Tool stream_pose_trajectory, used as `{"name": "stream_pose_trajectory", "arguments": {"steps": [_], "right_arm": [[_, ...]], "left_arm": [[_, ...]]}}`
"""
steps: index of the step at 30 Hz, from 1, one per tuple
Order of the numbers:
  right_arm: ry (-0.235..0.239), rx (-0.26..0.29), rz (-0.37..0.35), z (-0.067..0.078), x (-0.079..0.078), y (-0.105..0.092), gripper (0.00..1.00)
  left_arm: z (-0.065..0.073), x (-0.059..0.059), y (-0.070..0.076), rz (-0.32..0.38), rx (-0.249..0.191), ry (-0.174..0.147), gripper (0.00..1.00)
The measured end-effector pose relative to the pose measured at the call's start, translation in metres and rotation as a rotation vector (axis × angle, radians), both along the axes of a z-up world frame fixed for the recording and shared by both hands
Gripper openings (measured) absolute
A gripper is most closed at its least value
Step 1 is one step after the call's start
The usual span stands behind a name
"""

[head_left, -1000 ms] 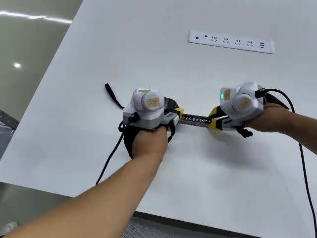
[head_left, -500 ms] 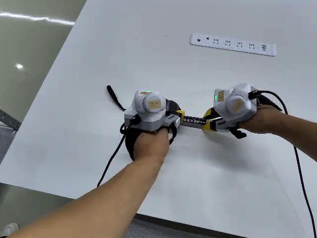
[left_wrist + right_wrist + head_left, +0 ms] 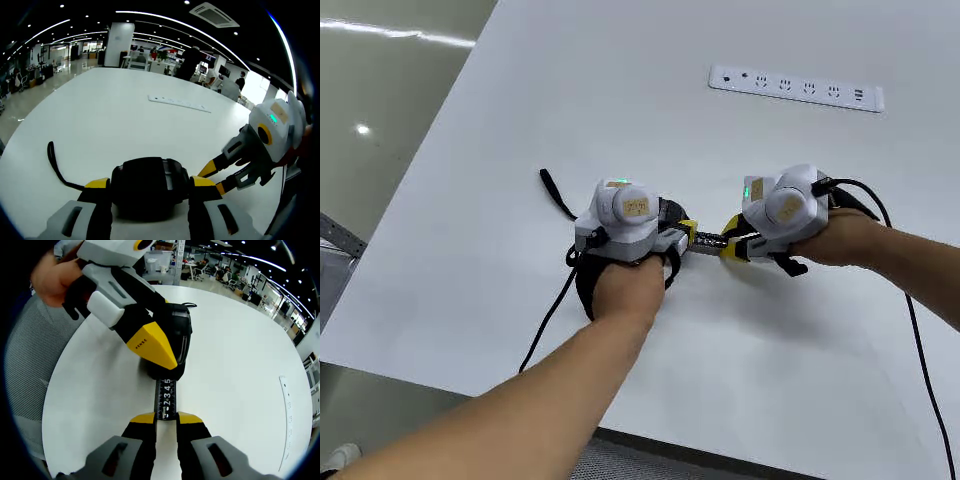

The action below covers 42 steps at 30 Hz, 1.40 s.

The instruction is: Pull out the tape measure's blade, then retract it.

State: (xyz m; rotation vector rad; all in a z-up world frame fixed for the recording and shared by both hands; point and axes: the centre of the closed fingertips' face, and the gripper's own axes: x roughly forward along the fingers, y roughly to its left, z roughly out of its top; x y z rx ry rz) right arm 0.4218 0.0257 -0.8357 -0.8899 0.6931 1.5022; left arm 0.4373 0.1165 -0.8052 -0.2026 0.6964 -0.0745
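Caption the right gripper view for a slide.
Right gripper pinches the tip of the short exposed blade; left gripper clamps the black tape measure case on the white table.

A white power strip [image 3: 796,88] is lying flat toward the far side of the white workbench [image 3: 620,100]. The shiny floor [image 3: 380,90] is catching glare [image 3: 395,33], and people [image 3: 192,62], I think, are standing around behind.

At 6 o'clock the left gripper [image 3: 150,184] clamps the black tape measure [image 3: 150,172] between yellow-tipped jaws. From 4 o'clock the right gripper [image 3: 213,178] reaches toward it, tips seemingly together. A power strip [image 3: 179,103] lies at 12 o'clock.
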Motion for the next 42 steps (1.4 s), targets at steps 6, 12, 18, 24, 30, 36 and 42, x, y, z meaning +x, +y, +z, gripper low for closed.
{"name": "stream_pose_trajectory", "arguments": {"steps": [6, 12, 18, 24, 30, 36, 42], "right_arm": [[0.001, 0.001, -0.001, -0.001, 0.001, 0.005, 0.11], [0.005, 0.006, -0.006, -0.001, 0.001, 0.01, 0.11], [0.007, 0.009, -0.005, 0.0, 0.0, 0.015, 0.11], [0.009, 0.013, -0.002, 0.001, -0.002, 0.021, 0.11], [0.01, 0.014, -0.004, 0.001, -0.002, 0.025, 0.11], [0.011, 0.015, -0.006, -0.001, -0.002, 0.029, 0.11], [0.014, 0.014, -0.007, -0.002, -0.001, 0.033, 0.11]], "left_arm": [[0.001, 0.0, 0.0, 0.001, 0.0, 0.0, 0.58], [0.001, 0.0, 0.0, 0.0, -0.003, 0.001, 0.58], [0.001, 0.0, 0.0, -0.001, -0.004, 0.0, 0.58], [0.001, 0.0, 0.0, -0.001, -0.007, 0.001, 0.58], [0.001, 0.0, 0.0, 0.0, -0.009, 0.002, 0.58], [0.001, 0.0, 0.001, 0.002, -0.012, 0.002, 0.58], [0.001, 0.0, 0.001, 0.003, -0.013, 0.001, 0.58]]}}
